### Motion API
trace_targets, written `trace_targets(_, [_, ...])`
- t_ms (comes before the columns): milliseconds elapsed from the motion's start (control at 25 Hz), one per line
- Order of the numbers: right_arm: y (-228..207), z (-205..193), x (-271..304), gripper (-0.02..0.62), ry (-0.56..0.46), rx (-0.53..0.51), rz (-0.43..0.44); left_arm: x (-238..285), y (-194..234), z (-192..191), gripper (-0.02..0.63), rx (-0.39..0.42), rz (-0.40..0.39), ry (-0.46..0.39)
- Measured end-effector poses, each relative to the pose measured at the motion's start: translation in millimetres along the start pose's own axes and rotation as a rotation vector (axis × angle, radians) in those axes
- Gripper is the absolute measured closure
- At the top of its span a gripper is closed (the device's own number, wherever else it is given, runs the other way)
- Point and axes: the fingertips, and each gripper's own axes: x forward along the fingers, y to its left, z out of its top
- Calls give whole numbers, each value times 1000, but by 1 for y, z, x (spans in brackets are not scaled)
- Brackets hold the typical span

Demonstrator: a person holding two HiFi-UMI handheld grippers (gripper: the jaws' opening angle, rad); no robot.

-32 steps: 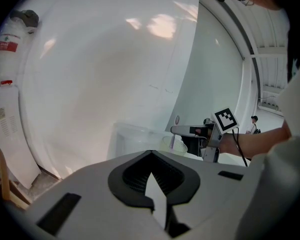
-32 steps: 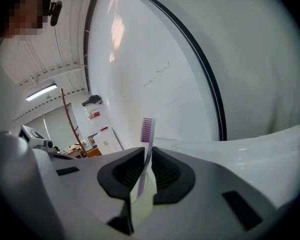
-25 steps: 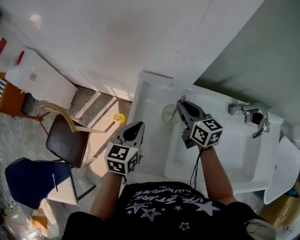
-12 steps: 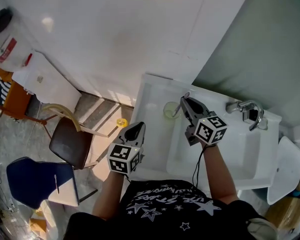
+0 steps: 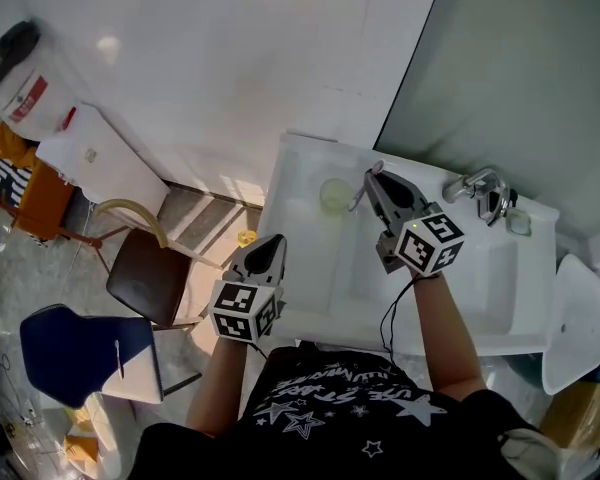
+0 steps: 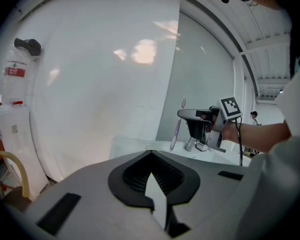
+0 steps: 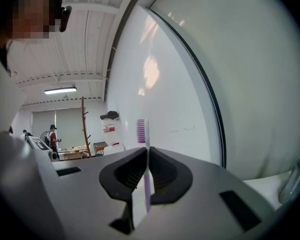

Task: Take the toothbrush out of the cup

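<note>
My right gripper (image 5: pixel 373 176) is shut on a toothbrush (image 5: pixel 364 190) with a pale purple handle. It holds the brush upright over the left part of the white sink (image 5: pixel 300 168). In the right gripper view the toothbrush (image 7: pixel 146 181) stands between the jaws, bristles on top. A translucent greenish cup (image 5: pixel 335 195) stands on the sink's rim just left of the brush. From the left gripper view, the toothbrush (image 6: pixel 176 130) hangs from the right gripper (image 6: pixel 182 113) with its lower end free. My left gripper (image 5: pixel 270 244) is shut and empty, left of the sink's front corner.
A chrome faucet (image 5: pixel 478 186) stands at the back right of the sink. A brown chair (image 5: pixel 148 286) and a blue chair (image 5: pixel 68 353) stand on the floor to the left. A white wall and a grey panel rise behind the sink.
My right gripper has risen with the toothbrush, away from the cup. My left gripper has also lifted a little.
</note>
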Motion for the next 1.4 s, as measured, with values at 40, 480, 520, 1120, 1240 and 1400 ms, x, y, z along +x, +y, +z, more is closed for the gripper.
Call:
trace_targets(40, [3,1,-10,569,-4,1,-2,-5,-5,-1,591,-1,1,-2])
trace_targets(480, [12,-6,-139,569,-11,15,-83,-43,-94,-9,591,37,-51,-17])
trace_targets(520, [11,-9,-152,569,-5,13,-101,-45,-104,-11,591,41,-59,-16])
trace_targets(1120, [12,-53,-318,571,-30,115,-240,-101,-229,-61,591,87,-129,16])
trace_targets(1240, [16,-60,-347,571,-34,116,-254,-112,-249,-72,591,88,-136,17])
trace_targets(1400, [25,-69,-384,571,-36,126,-269,-128,-279,-86,591,95,-156,24])
